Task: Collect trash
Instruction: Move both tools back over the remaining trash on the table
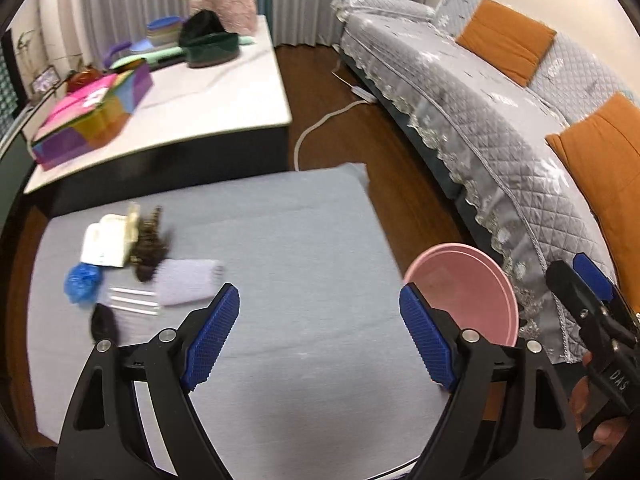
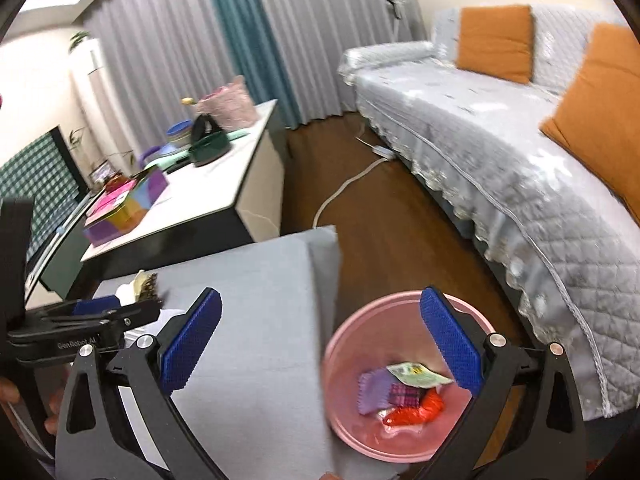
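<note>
Grey cloth covers the low table [image 1: 288, 240], and most of it lies bare: the whole middle and right part is open, with the trash gathered at the far left. There sit a white paper packet [image 1: 105, 241], a dark brown clump [image 1: 150, 242], a crumpled blue wrapper [image 1: 82, 282], a pale purple cloth [image 1: 185, 282], some clear straws [image 1: 134, 300] and a small black scrap [image 1: 103, 323], all close together and partly touching. The table's right edge ends just beside a pink bin [image 2: 400, 392] that stands on the wooden floor [image 2: 384, 216] between the table and the sofa [image 2: 520, 184]. A white cable [image 1: 316, 128] runs along the floor strip beyond the far corner.

Inside the bin lie a purple cloth piece [image 2: 374, 394], a green printed paper [image 2: 418, 374], a pink checked scrap [image 2: 404, 394] and a red wrapper [image 2: 416, 412] (the print on the paper is too small to read).

Legible writing appears only on the tools: "GenRobot AI" on the left tool's body in the right wrist view, and "DAS" on the right tool's body in the left wrist view.

The left gripper [image 1: 320, 336] is spread wide and holds nothing, hanging over the bare cloth near the front. The right gripper [image 2: 320, 344] is also spread wide and empty, poised above the table's right edge, its right finger [image 2: 450, 344] over the bin's mouth.
</note>
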Motion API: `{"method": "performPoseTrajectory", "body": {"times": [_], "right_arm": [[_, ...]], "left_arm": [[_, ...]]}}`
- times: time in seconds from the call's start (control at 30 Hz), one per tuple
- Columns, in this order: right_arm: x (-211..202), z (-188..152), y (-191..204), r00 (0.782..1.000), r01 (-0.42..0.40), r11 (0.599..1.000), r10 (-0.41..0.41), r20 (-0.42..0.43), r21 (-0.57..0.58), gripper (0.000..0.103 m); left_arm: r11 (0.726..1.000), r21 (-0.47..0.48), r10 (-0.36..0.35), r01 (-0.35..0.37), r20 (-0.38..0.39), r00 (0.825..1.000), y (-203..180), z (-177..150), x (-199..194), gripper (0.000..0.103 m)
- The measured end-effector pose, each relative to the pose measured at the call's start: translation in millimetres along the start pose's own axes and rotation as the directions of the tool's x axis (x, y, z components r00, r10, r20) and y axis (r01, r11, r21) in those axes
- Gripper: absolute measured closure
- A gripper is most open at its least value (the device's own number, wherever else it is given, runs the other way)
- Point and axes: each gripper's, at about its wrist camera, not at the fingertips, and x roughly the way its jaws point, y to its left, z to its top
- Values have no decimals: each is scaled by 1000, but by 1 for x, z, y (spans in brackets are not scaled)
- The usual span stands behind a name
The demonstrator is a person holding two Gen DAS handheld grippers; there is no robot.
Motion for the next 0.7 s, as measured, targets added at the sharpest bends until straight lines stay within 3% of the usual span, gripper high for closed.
{"method": "performPoseTrajectory", "body": {"times": [0.3, 0.7], "right_arm": [[14, -4, 56, 997, -72, 994, 71, -18, -85, 5], [35, -12, 114, 990, -138, 975, 129, -64, -175, 5]], "left_arm": [[995, -37, 95, -94, 38, 995, 60, -9, -25, 23], [966, -159, 208, -204, 9, 978, 151, -27, -34, 23]]}}
